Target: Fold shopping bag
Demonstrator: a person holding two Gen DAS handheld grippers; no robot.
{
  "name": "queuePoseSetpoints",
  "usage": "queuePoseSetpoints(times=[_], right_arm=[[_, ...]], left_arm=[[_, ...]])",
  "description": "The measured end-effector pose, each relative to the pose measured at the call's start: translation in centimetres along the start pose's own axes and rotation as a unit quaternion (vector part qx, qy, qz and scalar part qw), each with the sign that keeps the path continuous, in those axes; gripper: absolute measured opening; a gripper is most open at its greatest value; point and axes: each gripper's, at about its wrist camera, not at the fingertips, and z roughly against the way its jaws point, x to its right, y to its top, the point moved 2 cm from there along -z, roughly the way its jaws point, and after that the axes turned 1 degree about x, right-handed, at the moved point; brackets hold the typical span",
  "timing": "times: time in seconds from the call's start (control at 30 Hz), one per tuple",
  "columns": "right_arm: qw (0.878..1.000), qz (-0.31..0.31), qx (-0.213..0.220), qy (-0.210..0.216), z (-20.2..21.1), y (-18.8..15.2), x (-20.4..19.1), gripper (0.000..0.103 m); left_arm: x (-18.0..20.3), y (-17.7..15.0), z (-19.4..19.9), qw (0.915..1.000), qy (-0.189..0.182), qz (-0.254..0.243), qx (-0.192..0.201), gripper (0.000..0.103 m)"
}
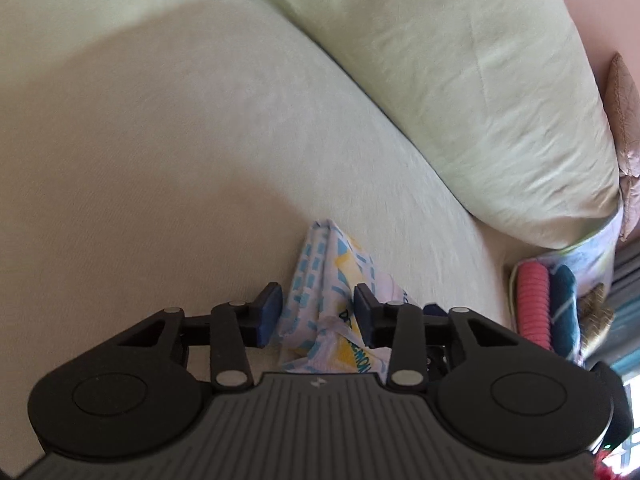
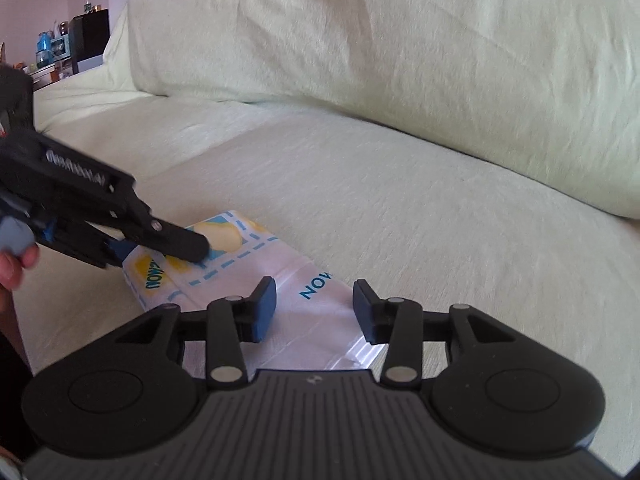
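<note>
**Already narrow: one bag, two grippers at its ends**

Lying flat on the pale green fabric sofa seat [image 2: 400, 208], the white plastic shopping bag with blue dashed lines and yellow print [image 2: 256, 276] sits at lower centre of the right wrist view as a long, partly folded strip. Its long axis runs from lower right, under the right gripper [image 2: 315, 306], up toward the left of the frame, where the left gripper [image 2: 160, 246] reaches in.

That relation decides the next move, I judge: each tool works one end of the strip, and the bag lies straight ahead of both.

The right gripper's fingers are spread apart, hovering over the plain near end and grasping nothing. The left gripper is the one engaged with the printed far end; in its own view the bag bunches up between its fingers, yet gaps seem to show beside both pads, so I cannot tell whether it grips.

Count: one bag, two grippers, one large pale green back cushion [image 2: 400, 48] across the upper frame, and a stack of rolled pink and teal cloths [image 1: 548, 304] at the right edge of the left wrist view.
</note>
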Motion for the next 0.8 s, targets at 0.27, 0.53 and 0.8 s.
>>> queuePoseSetpoints(times=[0.27, 0.53, 0.8], right_arm=[[0.999, -0.030, -0.019, 0.030, -0.9, 1.0, 1.2, 0.039], [0.994, -0.049, -0.067, 0.078, -1.9, 2.6, 2.6, 0.039], [0.962, -0.197, -0.136, 0.134, -6.0, 4.7, 5.7, 0.016]], left_arm=[[-1.0, -3.6, -1.6, 0.9927, -0.049, 0.106, -0.029, 0.044], [-1.7, -3.5, -4.3, 0.9876, -0.051, 0.148, -0.006, 0.045], [-1.7, -3.1, -4.7, 0.9912, -0.052, 0.122, -0.003, 0.045]])
